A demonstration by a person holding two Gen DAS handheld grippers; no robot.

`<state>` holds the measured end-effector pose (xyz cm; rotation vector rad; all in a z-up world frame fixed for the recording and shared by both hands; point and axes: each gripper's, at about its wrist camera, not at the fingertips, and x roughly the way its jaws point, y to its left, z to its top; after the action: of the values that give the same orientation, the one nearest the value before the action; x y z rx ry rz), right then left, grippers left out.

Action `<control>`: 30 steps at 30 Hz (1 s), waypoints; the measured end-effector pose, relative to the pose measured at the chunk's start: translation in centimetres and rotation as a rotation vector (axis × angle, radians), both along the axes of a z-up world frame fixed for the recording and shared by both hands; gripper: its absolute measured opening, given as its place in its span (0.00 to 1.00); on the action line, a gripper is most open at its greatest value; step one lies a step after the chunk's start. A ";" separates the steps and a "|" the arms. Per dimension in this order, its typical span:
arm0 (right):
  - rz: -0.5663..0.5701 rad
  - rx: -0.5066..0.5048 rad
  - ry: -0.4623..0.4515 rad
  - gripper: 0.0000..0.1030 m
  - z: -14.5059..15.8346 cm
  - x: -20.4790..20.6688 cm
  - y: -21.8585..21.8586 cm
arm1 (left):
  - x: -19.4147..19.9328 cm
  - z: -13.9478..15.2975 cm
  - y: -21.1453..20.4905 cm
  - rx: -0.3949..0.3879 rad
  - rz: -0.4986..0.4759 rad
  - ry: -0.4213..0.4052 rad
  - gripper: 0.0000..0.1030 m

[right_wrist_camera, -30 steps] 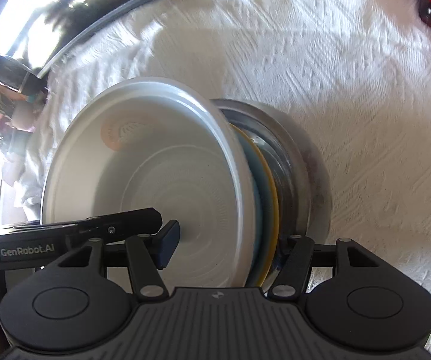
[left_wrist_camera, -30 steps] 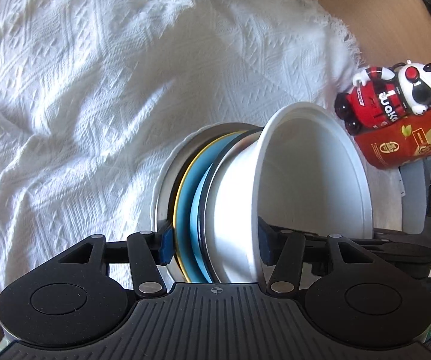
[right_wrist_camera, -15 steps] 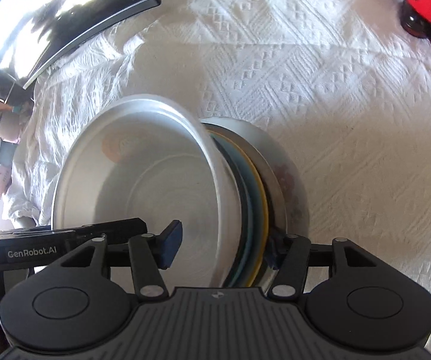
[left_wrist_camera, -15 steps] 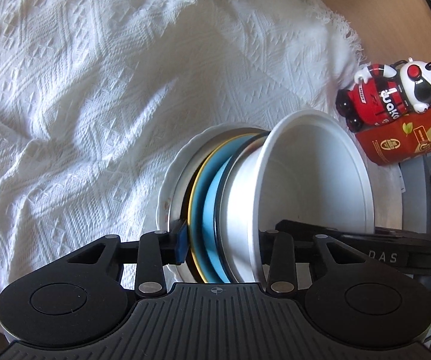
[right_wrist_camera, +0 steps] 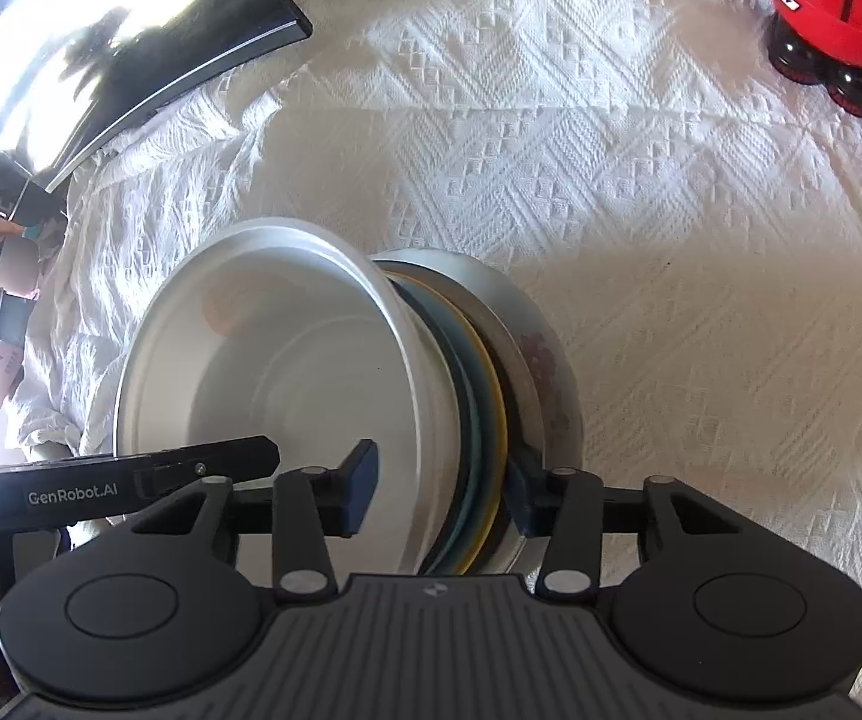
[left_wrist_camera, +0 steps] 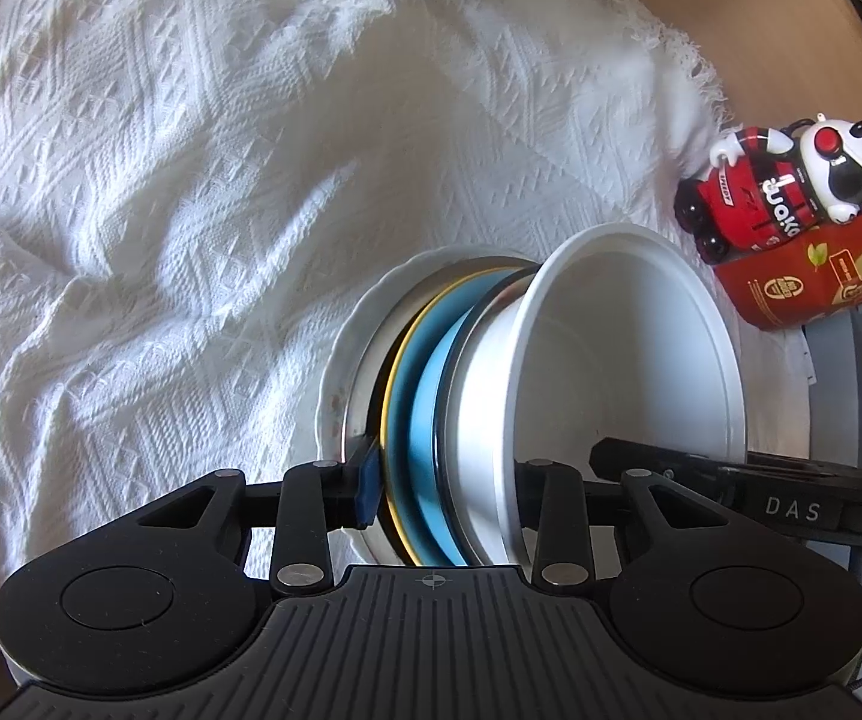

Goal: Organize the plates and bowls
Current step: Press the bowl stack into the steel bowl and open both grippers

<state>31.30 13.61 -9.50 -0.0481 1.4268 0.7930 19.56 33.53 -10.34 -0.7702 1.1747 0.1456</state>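
Both grippers' jaws have just been closing on the stack since the earlier frames, and the stack now sits smaller and further up in the right wrist view. Left gripper [left_wrist_camera: 439,495] is clamping the stack edge-on: its blue pad is pressing the steel plate [left_wrist_camera: 354,402] side, the other finger sitting inside the white bowl [left_wrist_camera: 628,360]. Right gripper [right_wrist_camera: 439,492] is pinching the same stack from the opposite side, one pad inside the bowl, the other behind the yellow-rimmed plate [right_wrist_camera: 493,402]. Blue plate [left_wrist_camera: 425,420] is sandwiched mid-stack. Stack is standing on edge over the white cloth [left_wrist_camera: 191,180]. Panda toy [left_wrist_camera: 784,192] and red can [left_wrist_camera: 814,276] are lying beyond it.
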 end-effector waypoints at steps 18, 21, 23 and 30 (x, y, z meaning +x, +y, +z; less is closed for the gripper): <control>-0.002 0.062 -0.052 0.39 2.3 0.7 -0.9 | -0.1 2.3 0.9 0.020 0.026 -0.063 0.25; 0.002 0.049 -0.080 0.39 2.4 0.0 -0.6 | -0.2 3.1 0.8 0.045 0.030 -0.074 0.25; 0.002 0.046 -0.091 0.39 2.5 -0.3 -0.5 | -0.2 3.1 0.5 0.055 0.034 -0.071 0.25; 0.021 0.041 -0.163 0.39 3.8 -1.4 -0.2 | 0.0 2.8 0.3 0.078 0.039 -0.059 0.26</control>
<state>29.90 13.38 -5.72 -0.0944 1.2575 0.8166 19.58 33.80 -7.56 -0.7243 1.0922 0.1981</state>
